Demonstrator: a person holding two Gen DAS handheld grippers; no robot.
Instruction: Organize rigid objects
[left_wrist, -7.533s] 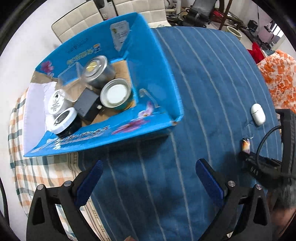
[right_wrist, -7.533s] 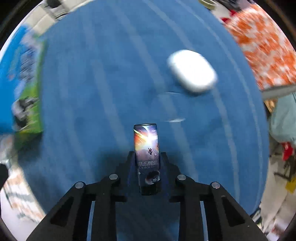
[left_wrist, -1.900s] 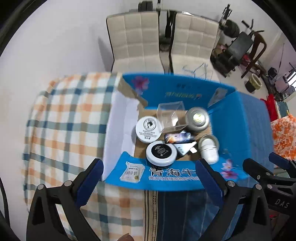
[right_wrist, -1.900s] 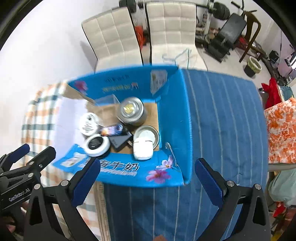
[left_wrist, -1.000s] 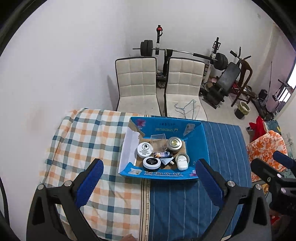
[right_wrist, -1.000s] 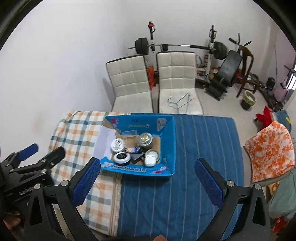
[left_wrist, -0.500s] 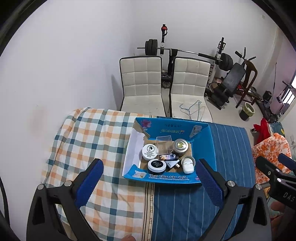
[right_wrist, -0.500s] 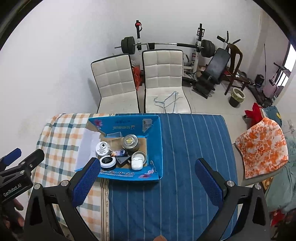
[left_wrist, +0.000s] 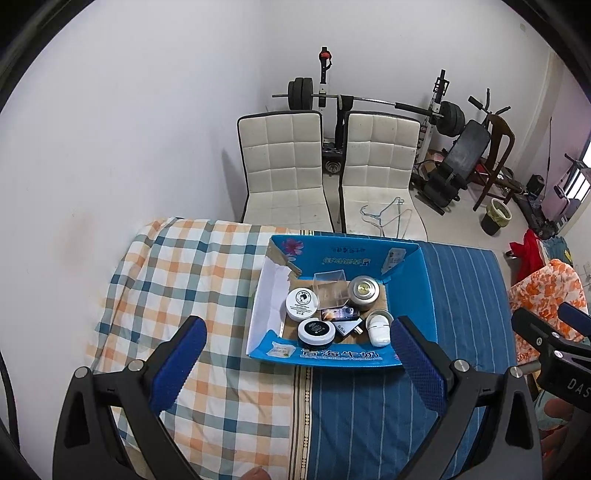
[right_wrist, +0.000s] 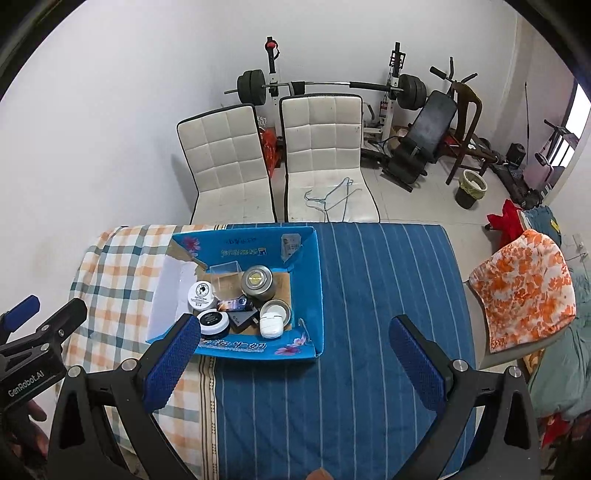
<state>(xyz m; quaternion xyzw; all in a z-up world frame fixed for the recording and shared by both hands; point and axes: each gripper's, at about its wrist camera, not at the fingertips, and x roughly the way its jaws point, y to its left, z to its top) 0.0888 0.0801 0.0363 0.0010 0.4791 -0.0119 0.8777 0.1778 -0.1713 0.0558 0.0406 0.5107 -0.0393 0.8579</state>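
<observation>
Below you, checked and striped cloths cover the table (right_wrist: 369, 295), where the blue box (left_wrist: 428, 291) holds every item: jars, a silver tin (left_wrist: 364, 291) and a white case (left_wrist: 378, 328) (beside the tin). Your left gripper (left_wrist: 297, 363) and right gripper (right_wrist: 295, 360) hang high above, both spread wide and empty.

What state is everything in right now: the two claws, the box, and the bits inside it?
Left claw: open, empty.
Right claw: open, empty.
Blue box: flaps open, on the table.
White case: closed, resting on a tin in the box.
Silver tin: lidded, upright.
Clear cube: looks empty.
</observation>
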